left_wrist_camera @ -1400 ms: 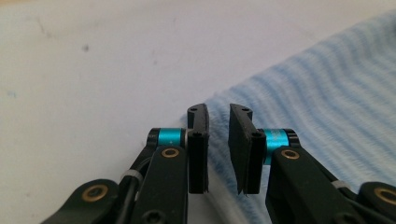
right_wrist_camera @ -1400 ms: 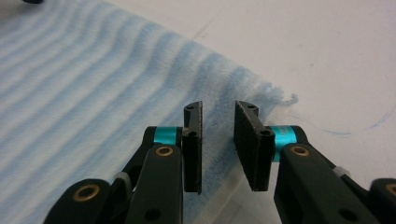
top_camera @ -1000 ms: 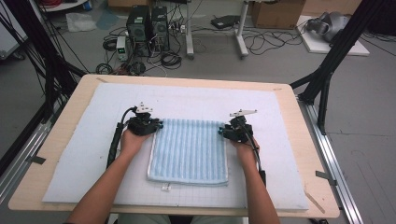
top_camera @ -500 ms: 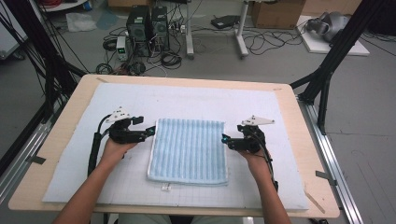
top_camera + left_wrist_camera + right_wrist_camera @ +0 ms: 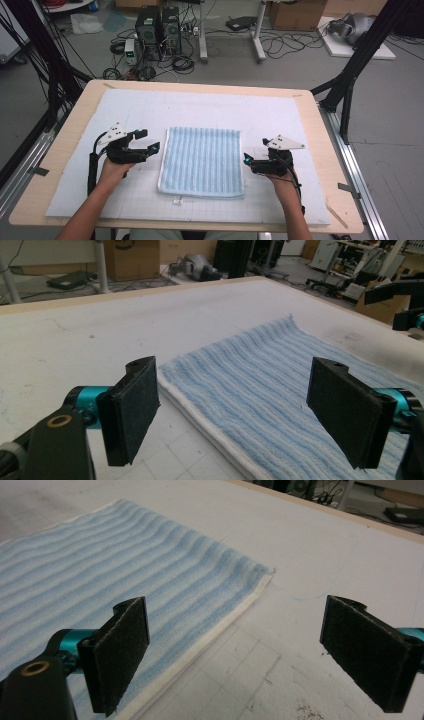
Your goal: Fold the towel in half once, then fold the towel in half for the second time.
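Observation:
A light blue striped towel lies flat in the middle of the white mat. My left gripper hovers just off the towel's left edge, with its jaws pointing toward that edge. My right gripper sits just off the right edge, near the front corner. In the left gripper view, the left gripper stands wide over the towel edge. In the right gripper view, the right gripper spans the towel hem. Both pairs of jaws have just been opening, and nothing is between them.
The mat covers a wooden table. A small white tag lies by the towel's near edge. Black frame legs stand at both sides. Computer cases and cables sit on the floor beyond the far edge.
Both grippers have let go at the towel's far corners and drawn outward and toward the person, the left to the left side and the right to the right. Their jaws have opened.

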A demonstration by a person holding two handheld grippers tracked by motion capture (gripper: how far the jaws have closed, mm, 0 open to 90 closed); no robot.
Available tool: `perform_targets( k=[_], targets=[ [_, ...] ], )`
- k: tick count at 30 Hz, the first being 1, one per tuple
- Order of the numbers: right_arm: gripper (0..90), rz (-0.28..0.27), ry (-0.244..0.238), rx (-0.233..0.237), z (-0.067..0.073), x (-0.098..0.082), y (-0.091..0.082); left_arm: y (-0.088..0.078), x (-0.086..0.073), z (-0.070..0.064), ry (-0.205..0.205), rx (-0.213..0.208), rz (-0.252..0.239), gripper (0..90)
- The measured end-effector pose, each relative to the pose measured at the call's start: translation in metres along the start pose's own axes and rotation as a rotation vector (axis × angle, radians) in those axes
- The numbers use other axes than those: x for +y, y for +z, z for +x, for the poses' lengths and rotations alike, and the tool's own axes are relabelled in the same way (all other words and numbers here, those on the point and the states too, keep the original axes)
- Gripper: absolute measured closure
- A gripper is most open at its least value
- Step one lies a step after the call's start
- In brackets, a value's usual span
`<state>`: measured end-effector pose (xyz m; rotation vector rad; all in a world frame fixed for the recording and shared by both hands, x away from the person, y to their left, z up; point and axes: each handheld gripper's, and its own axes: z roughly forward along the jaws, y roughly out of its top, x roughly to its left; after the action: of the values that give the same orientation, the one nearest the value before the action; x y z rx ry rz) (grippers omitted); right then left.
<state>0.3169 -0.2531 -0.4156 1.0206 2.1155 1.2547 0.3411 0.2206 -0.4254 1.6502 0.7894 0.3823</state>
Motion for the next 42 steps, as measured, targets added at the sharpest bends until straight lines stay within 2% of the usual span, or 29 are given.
perform_targets(
  k=[3,6,11,20,26,29,31,34,39,42],
  targets=[
    [11.5,-0.003,-0.004,0.003,0.000,0.000,0.000,-0.001,-0.001,0.003,-0.005,0.011,0.006,21.0],
    [11.1,0.012,0.019,-0.002,-0.001,0.000,0.002,-0.002,-0.001,0.003,-0.010,0.020,0.012,21.0],
    [11.1,0.014,0.038,0.021,-0.002,-0.001,0.000,-0.003,-0.001,0.003,-0.021,0.025,0.018,21.1],
    [11.1,0.015,0.049,0.016,-0.003,-0.001,0.000,-0.003,-0.003,0.005,-0.033,0.038,0.022,21.0],
    [11.1,0.030,0.048,0.020,-0.003,-0.001,0.002,-0.003,-0.004,0.011,-0.064,0.044,0.027,21.0],
    [11.1,0.036,0.048,0.019,-0.003,-0.002,0.002,-0.003,-0.004,0.012,-0.070,0.060,0.026,21.0],
    [11.1,0.039,0.048,0.020,-0.002,-0.002,0.003,-0.003,-0.003,0.013,-0.065,0.068,0.044,21.1],
    [11.1,0.048,0.049,0.024,-0.002,-0.002,0.003,-0.003,0.001,0.015,-0.029,0.077,0.070,22.5],
    [11.1,0.048,0.058,0.034,-0.002,-0.002,0.003,0.003,0.008,0.021,-0.060,0.076,0.076,23.4],
    [11.1,0.049,0.065,0.034,-0.003,-0.002,0.002,0.010,0.013,0.023,-0.059,0.076,0.086,23.2]
  ],
)
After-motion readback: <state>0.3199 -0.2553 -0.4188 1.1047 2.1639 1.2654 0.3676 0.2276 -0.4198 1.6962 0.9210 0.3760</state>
